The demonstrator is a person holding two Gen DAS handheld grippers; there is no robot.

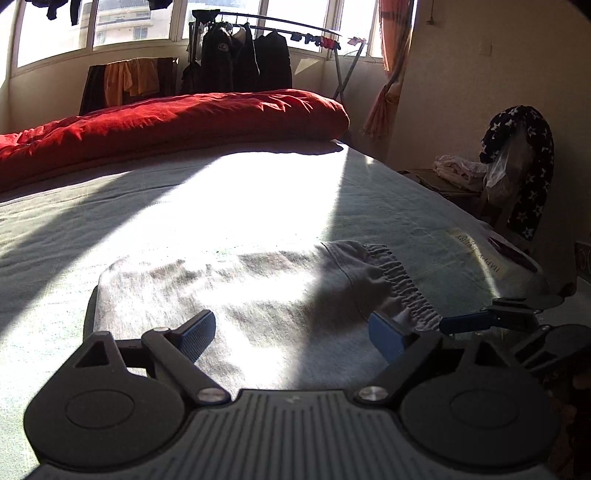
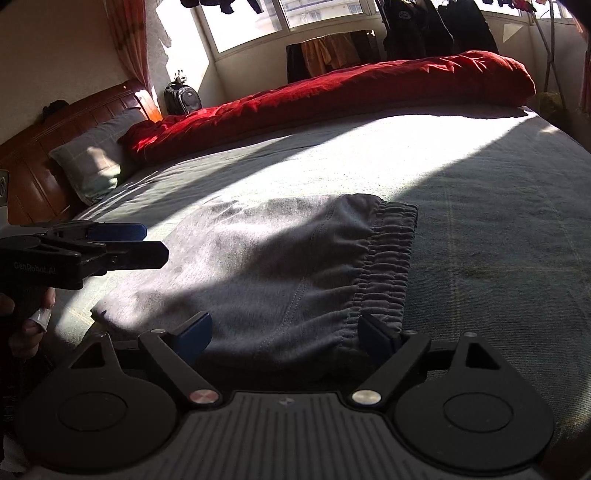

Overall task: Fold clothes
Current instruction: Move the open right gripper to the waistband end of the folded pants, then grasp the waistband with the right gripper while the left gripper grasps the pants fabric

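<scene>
Folded grey shorts point(image 2: 280, 266) lie flat (on bed point(image 2: 498, 229)).

We see hard sunlight from the windows point(image 1: 133, 22) ahead of the claw, glaring on the bed point(image 1: 236, 192). Deep shadows flank it, and the edges bend.
</scene>
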